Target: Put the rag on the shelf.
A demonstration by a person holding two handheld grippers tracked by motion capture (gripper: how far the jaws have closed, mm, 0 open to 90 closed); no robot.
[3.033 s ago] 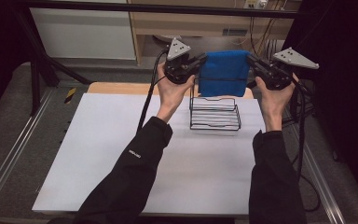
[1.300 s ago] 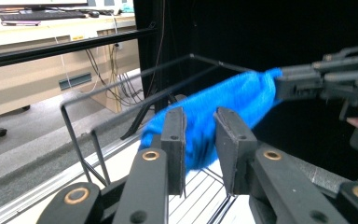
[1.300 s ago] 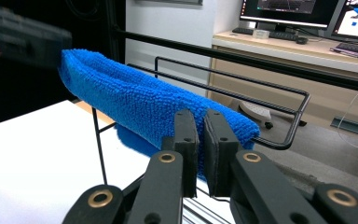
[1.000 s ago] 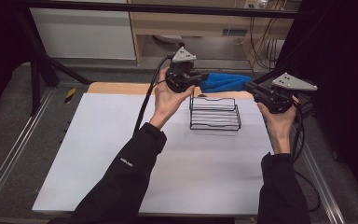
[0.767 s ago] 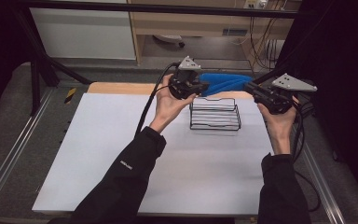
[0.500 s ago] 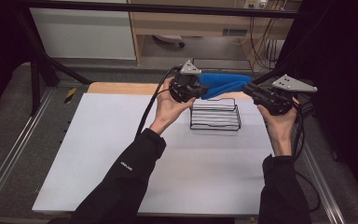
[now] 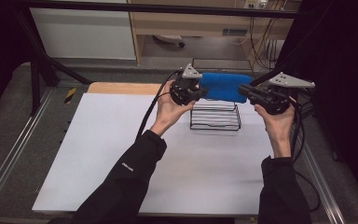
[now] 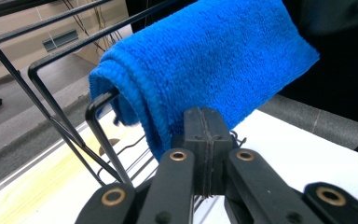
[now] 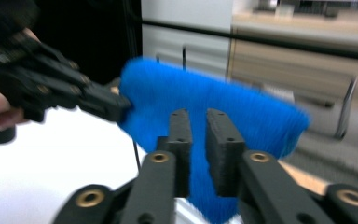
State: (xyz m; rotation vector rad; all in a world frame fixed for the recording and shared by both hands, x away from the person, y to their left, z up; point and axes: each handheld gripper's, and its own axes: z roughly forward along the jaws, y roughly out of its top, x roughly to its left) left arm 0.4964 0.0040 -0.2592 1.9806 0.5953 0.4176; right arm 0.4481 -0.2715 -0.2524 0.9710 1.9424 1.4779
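Note:
A blue towel [image 7: 226,86] hangs over the top of a black wire rack [image 7: 214,119] at the far middle of the table. My left gripper [image 7: 200,92] is shut on the towel's left end, its pads pressed together on the hem [image 8: 204,140]. The rolled towel [image 8: 214,60] rests on a rack wire [image 8: 14,70] just beyond. At the towel's right end my right gripper [image 7: 241,91] has just closed further, and its pads [image 9: 198,140] stand a narrow gap apart with blue cloth [image 9: 214,98] between them. The left gripper [image 9: 116,105] also appears at the towel's far corner.
The rack stands on a white table top [image 7: 121,154] with a wooden strip [image 7: 121,87] along its far edge. Metal rails [image 7: 9,154] run down both sides. Cables [image 7: 151,112] trail from both grippers. A cabinet [image 7: 84,32] stands beyond the table.
The towel, once held up stretched between both grippers, has come down onto the rack's top. My left hand sank and shifted right. The right hand barely moved.

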